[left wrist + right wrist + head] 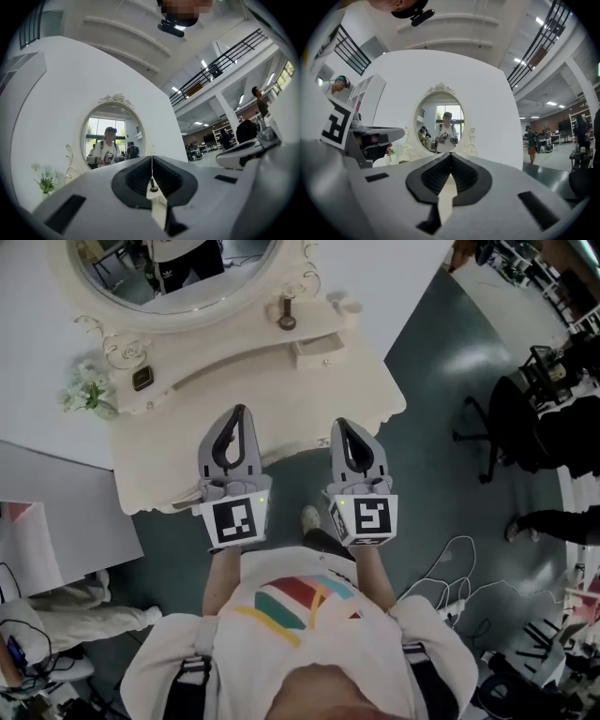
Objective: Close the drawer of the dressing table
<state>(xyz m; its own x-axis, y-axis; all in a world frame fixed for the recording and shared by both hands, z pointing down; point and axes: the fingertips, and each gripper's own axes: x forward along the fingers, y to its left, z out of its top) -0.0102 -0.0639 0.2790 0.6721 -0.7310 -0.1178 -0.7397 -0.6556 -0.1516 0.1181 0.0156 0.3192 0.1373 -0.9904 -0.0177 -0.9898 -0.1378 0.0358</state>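
**Over the near edge of the dressing table: drawer out, both grippers closed and empty**

On the raised shelf under the mirror point(178, 268), to the right of centre, the drawer point(317, 348) stands pulled out towards us. We hold the left gripper point(240, 412) and the right gripper point(339, 425) side by side above the near edge of the dressing table point(281, 418), well short of the drawer. Each one's jaws are pressed together with nothing between them.

We judge the step in hand to be the approach. The right gripper sits nearer the drawer's line, so it seems the better one to use. Keeping the jaws closed gives us a blunt tip to push with. We would set that tip against the middle of the drawer front and press straight towards the far wall until the front sits flush. A push off to one side could skew the drawer in its slot. What looks like a small bottle point(287, 315) stands just beyond the drawer on its left, so we should come in low.

By our count:
- one open drawer
- one mirror
- two grippers
- one bottle
- one bunch of flowers point(87, 390) at the far left
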